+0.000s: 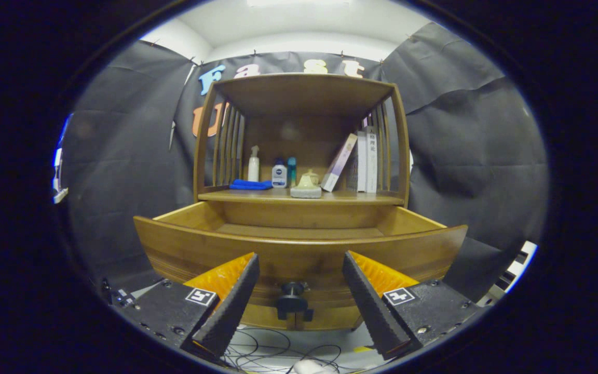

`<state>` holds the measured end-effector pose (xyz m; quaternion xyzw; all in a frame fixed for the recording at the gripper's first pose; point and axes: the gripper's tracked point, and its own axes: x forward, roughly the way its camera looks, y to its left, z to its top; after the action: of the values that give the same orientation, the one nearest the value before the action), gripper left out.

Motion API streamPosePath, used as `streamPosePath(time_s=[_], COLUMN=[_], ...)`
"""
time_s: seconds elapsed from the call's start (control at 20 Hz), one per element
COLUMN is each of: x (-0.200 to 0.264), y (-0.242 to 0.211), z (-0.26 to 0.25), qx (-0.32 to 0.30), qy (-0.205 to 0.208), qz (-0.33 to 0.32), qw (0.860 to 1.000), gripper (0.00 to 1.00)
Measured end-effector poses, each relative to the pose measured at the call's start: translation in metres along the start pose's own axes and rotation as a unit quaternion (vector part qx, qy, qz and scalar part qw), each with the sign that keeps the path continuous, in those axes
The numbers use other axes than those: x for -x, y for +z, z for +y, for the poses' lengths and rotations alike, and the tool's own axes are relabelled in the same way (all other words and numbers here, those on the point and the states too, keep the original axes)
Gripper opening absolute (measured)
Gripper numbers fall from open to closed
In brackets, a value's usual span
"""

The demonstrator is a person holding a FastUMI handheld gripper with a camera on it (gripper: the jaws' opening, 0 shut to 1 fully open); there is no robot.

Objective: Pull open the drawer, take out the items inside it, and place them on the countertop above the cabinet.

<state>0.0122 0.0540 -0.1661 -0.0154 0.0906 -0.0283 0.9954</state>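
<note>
Standing open, the rigid wooden drawer [299, 249] moves by its small knob [293, 300]; the gripper [301, 275] is spread wide, holding nothing.

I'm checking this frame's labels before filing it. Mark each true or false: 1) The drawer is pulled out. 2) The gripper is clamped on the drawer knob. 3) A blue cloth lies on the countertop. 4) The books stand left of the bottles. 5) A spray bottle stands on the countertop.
1) The drawer is pulled out: true.
2) False: the gripper is open, its fingers apart, the knob between them, untouched.
3) The blue cloth lies on the countertop: true.
4) False: the books stand right of the bottles.
5) The spray bottle: true.
</note>
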Motion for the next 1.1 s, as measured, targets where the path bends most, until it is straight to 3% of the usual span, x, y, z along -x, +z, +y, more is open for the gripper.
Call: streamPosePath(time_s=[0.4, 1.1], x=[-0.024, -0.062], y=[-0.014, -0.008], z=[-0.009, -0.008], qx=[-0.008, -0.021], qy=[-0.026, -0.012], qz=[0.037, 0.03], qw=[0.999, 0.999], gripper=[1.0, 0.99])
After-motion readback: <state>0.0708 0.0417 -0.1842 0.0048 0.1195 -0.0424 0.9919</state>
